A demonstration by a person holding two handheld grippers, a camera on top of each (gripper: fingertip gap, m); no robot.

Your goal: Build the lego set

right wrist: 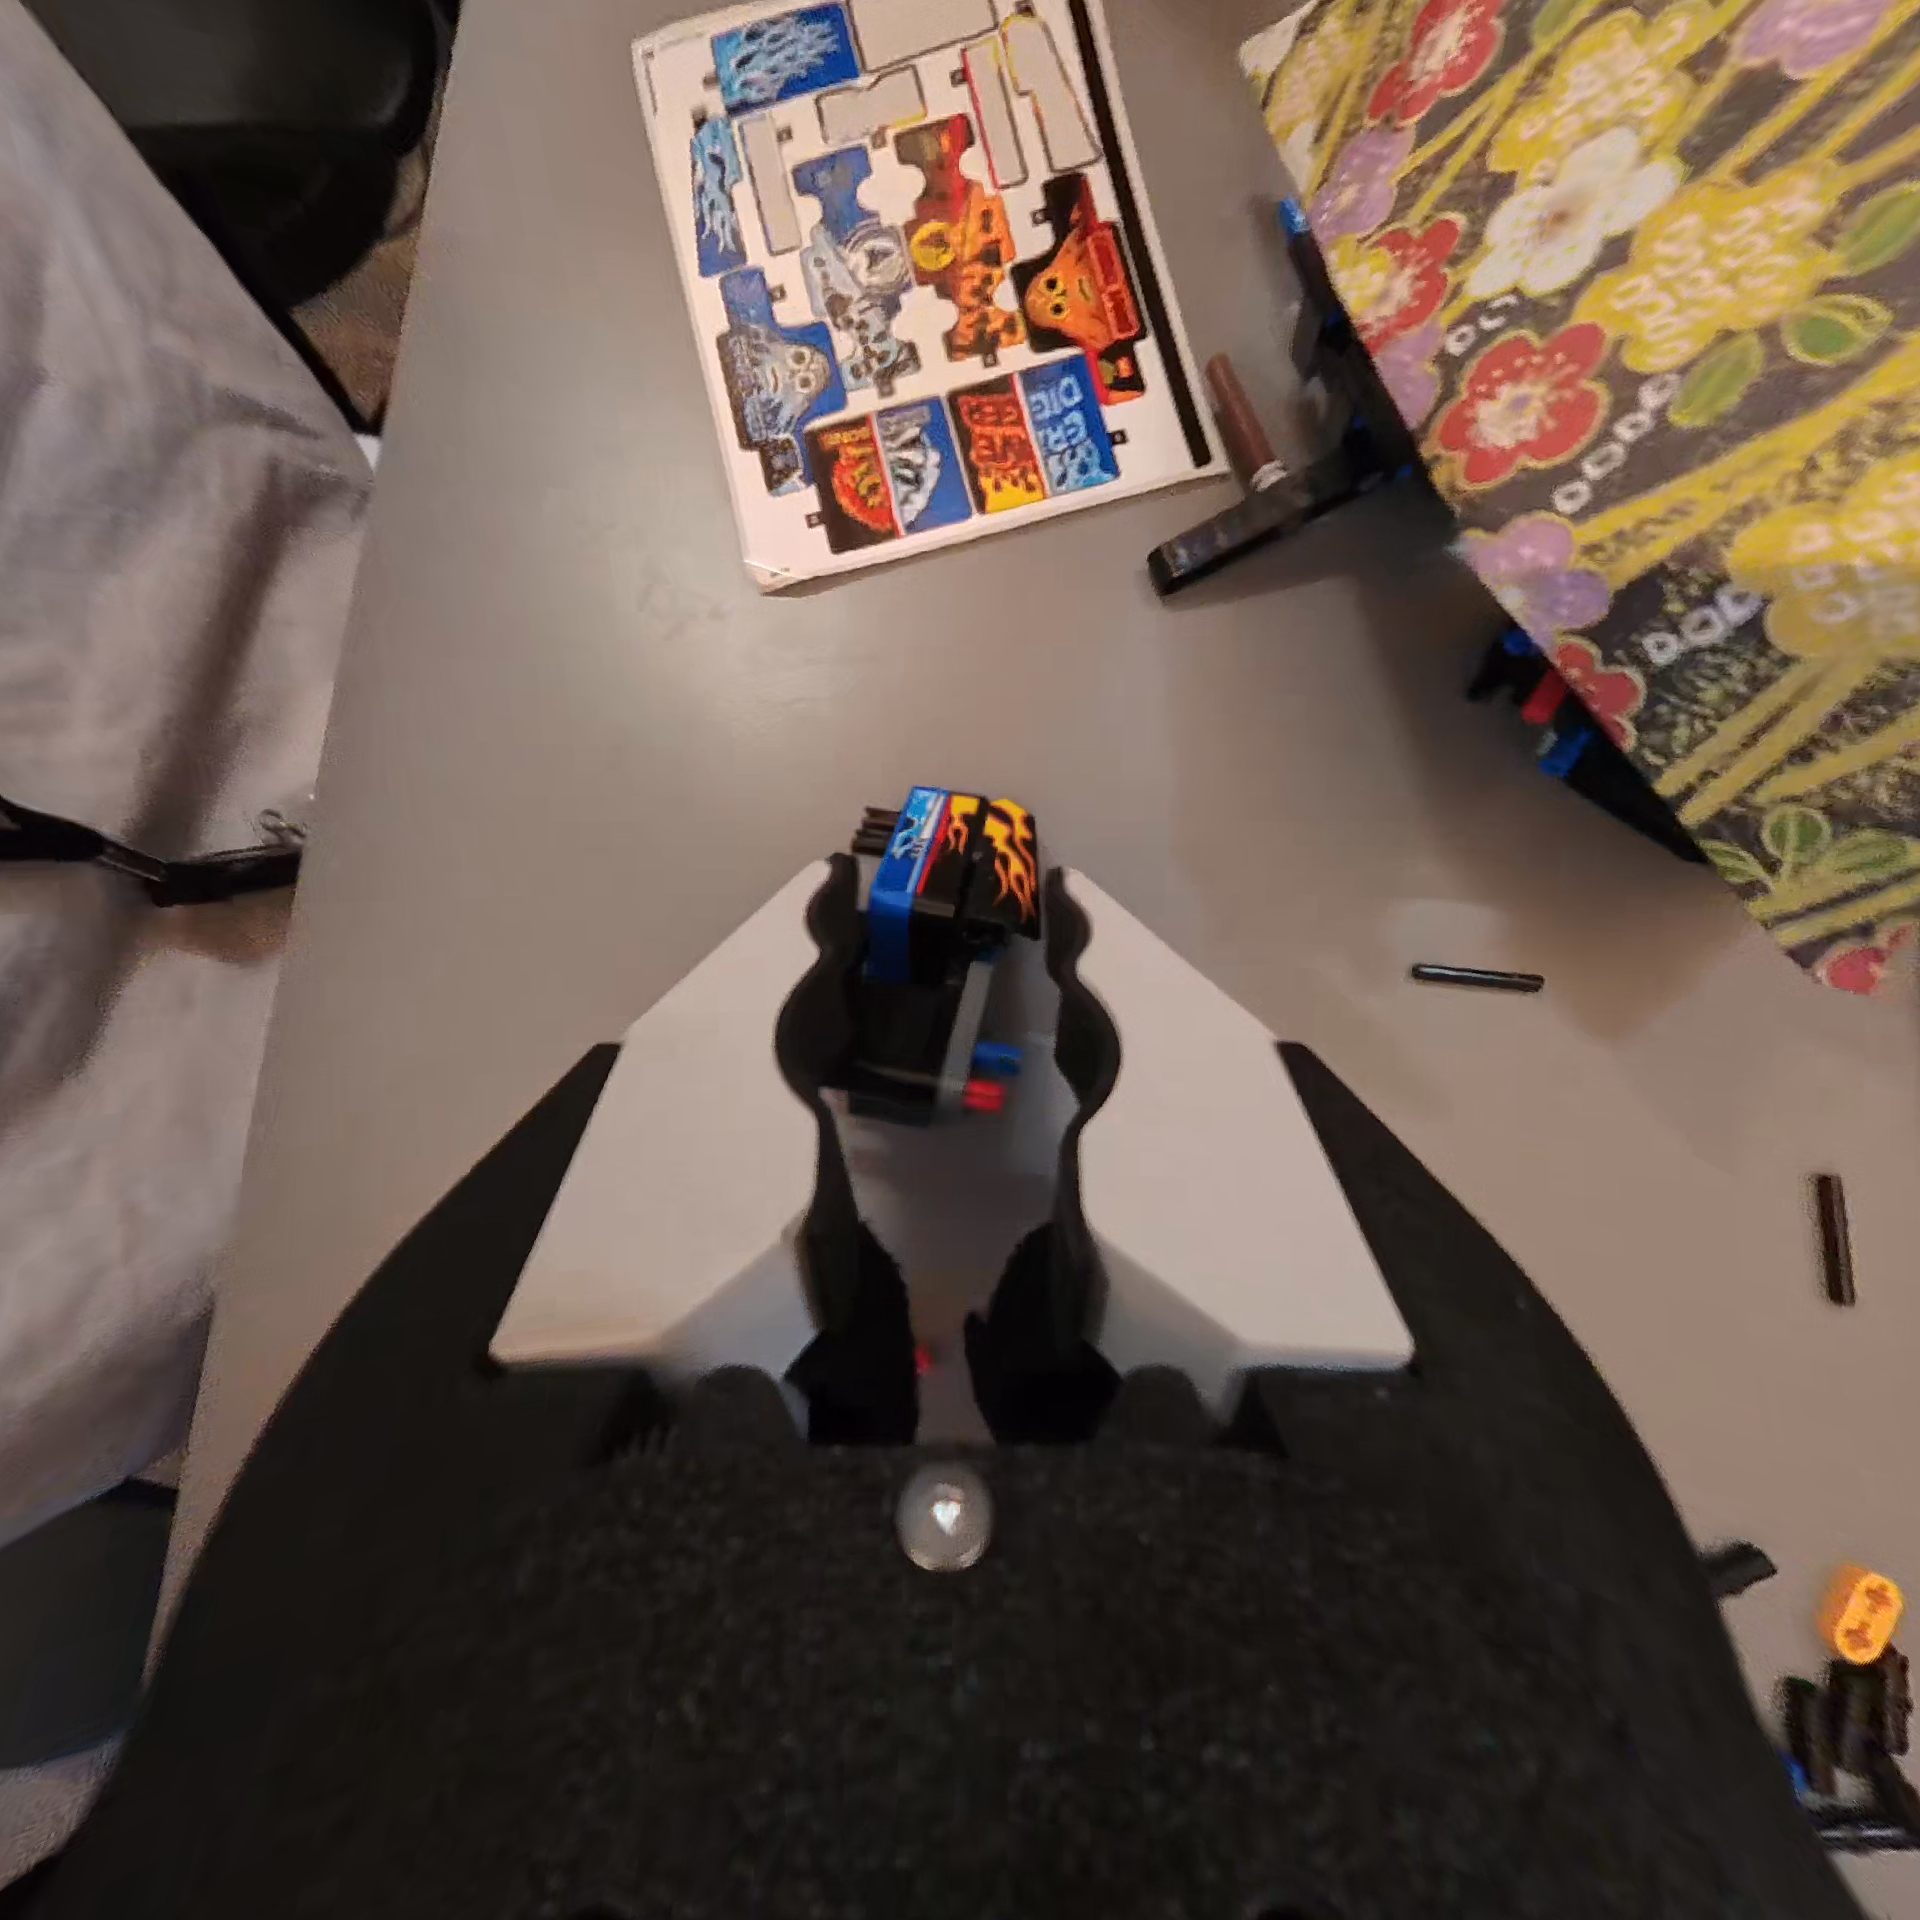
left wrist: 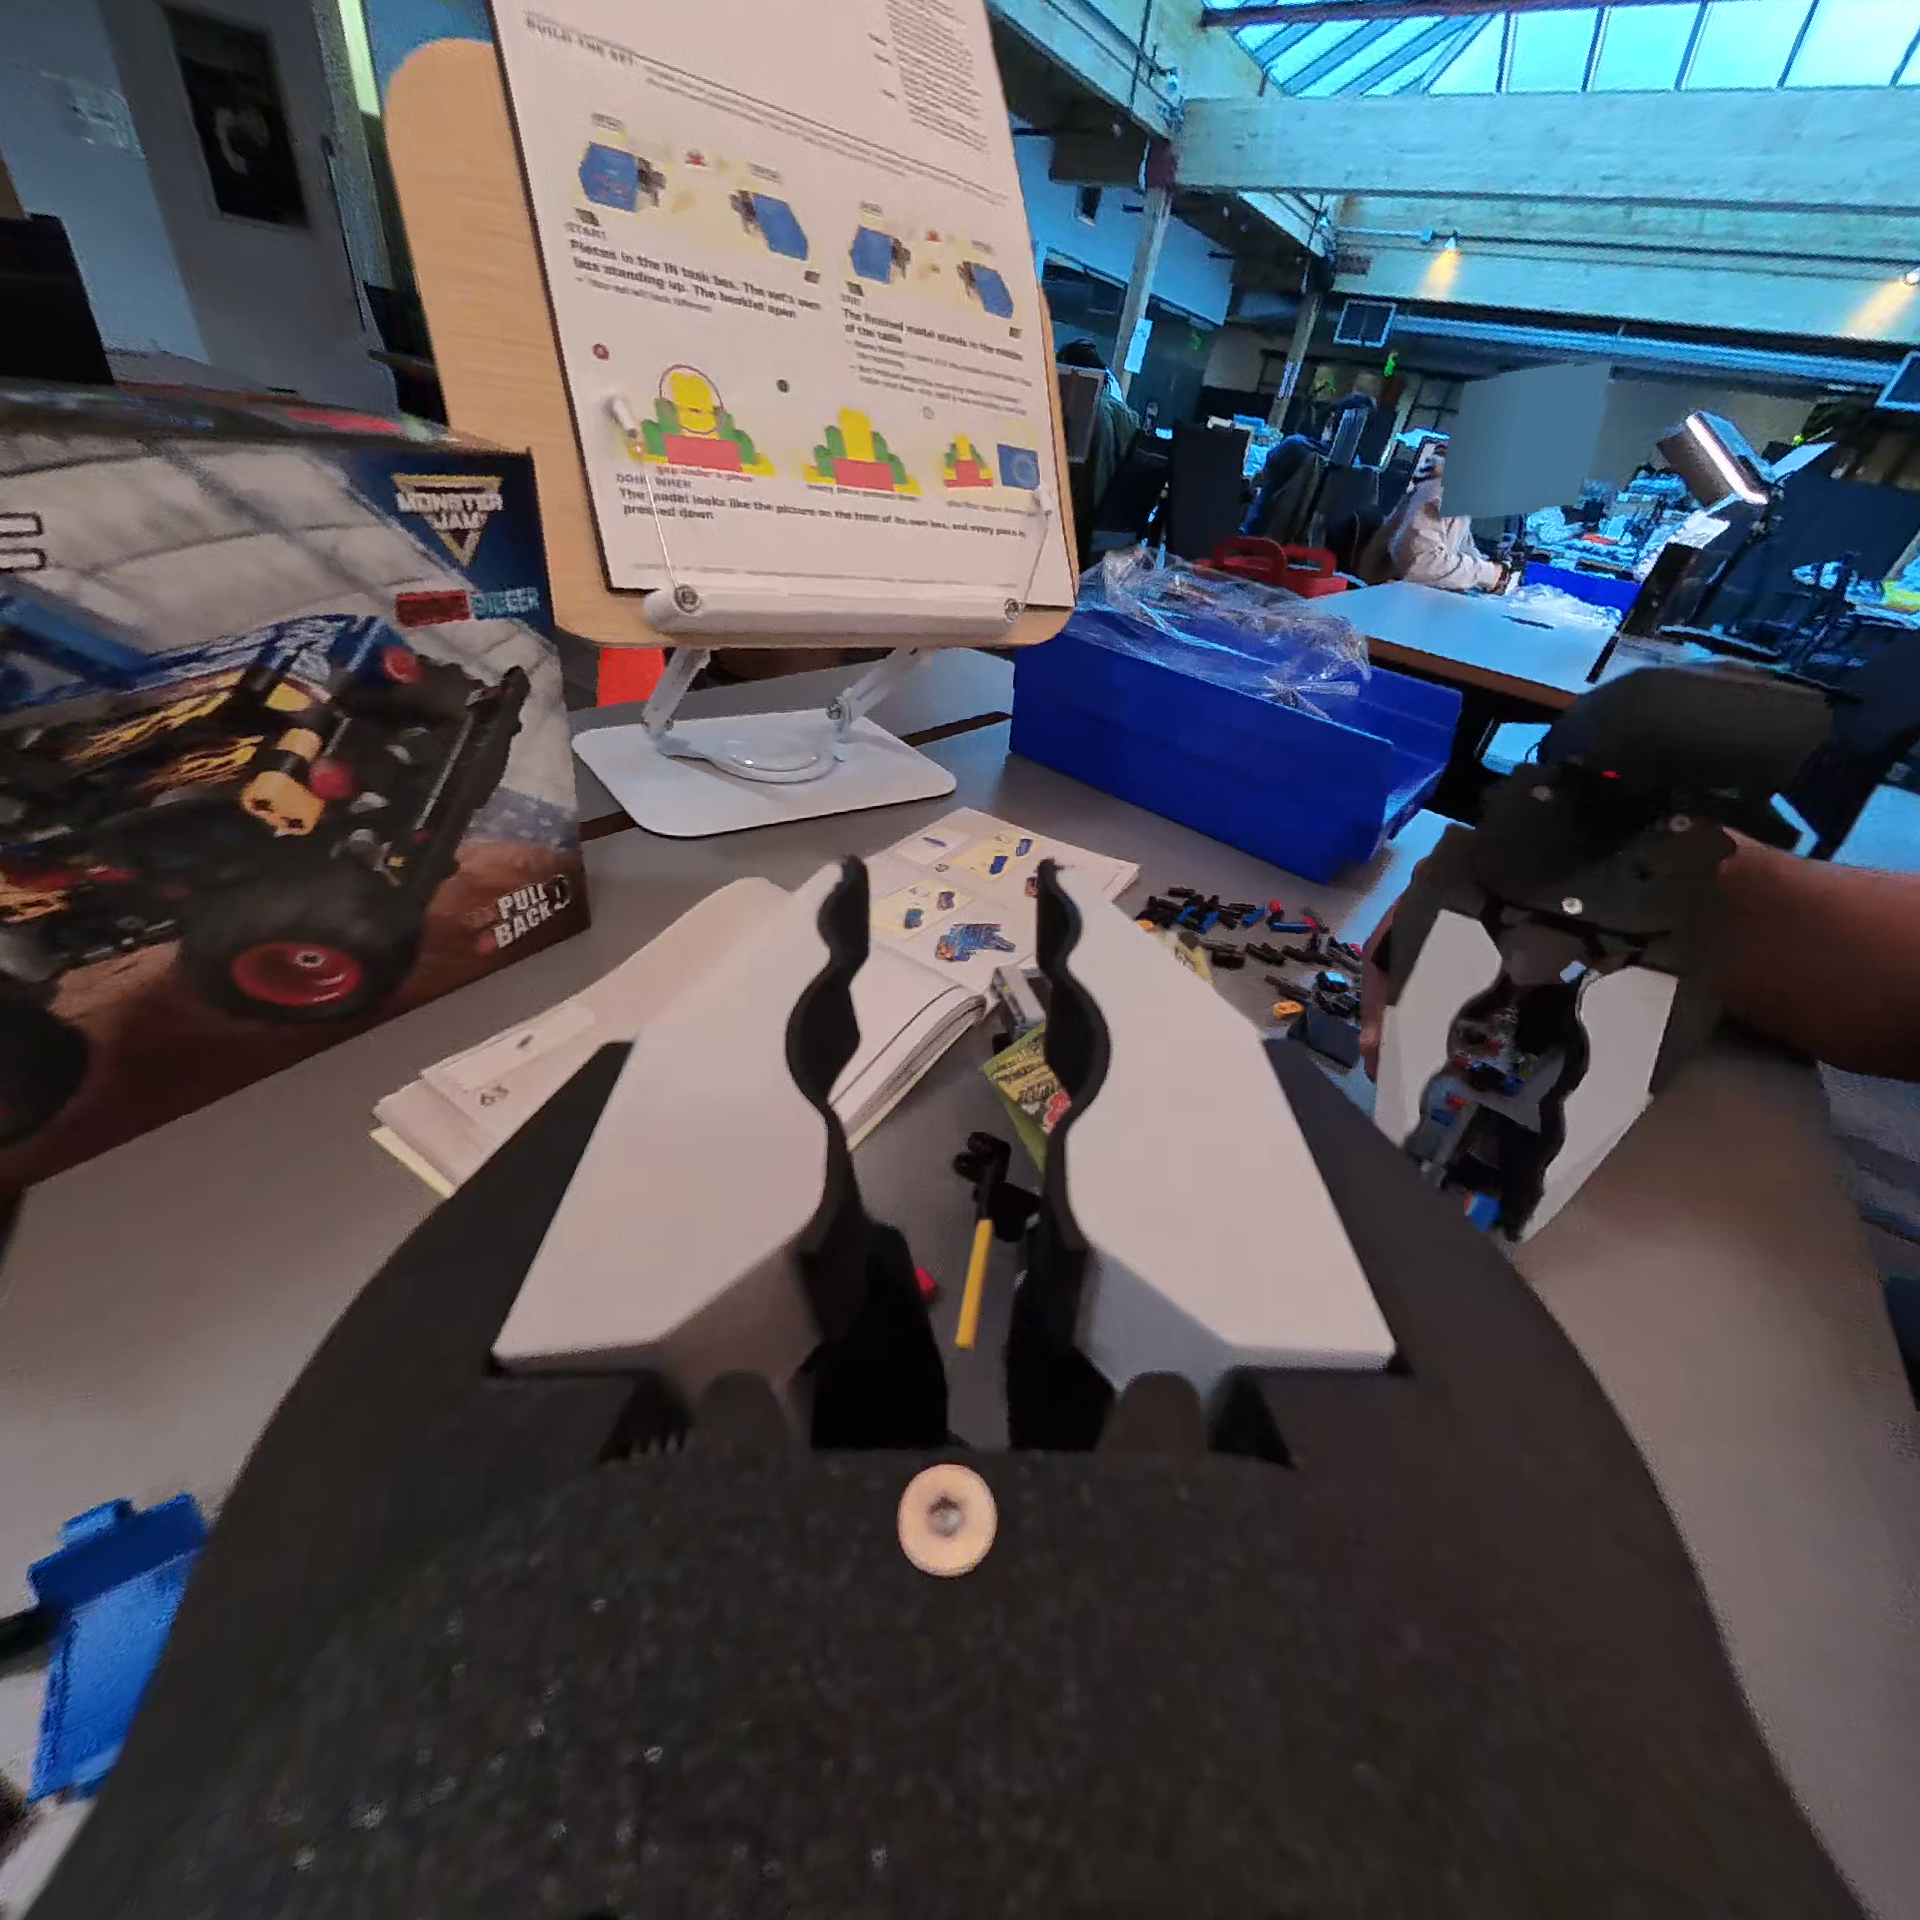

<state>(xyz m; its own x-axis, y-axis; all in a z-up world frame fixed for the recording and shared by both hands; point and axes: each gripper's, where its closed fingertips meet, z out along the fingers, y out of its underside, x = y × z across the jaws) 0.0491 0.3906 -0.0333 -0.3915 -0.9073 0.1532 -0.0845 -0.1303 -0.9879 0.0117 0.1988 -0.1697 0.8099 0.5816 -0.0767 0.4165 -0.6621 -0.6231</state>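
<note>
While the right tongs (right wrist: 940, 883) clamp the blue-and-black flame-stickered brick assembly (right wrist: 940, 935) at frame centre, left tongs (left wrist: 951, 883) narrowly parted and empty, a slack grip may drop it onto the grey bench (right wrist: 582, 644).

Looks like a big shared workshop or maker-type hall, not anyone's home. There's a glazed skylight roof (left wrist: 1558, 42) on heavy pale beams (left wrist: 1507, 145), with wall lamps glowing further back. Past the grey work table (left wrist: 260, 1278) sits another long table (left wrist: 1475, 634), with people seated among cluttered benches and shelves behind it. On the near table, a printed instruction sheet (left wrist: 790, 312) is clipped to a white stand (left wrist: 758, 769), and blue parts bins (left wrist: 1226, 748) with clear plastic bagging sit beside it, so it reads like a set-up workstation.
</note>
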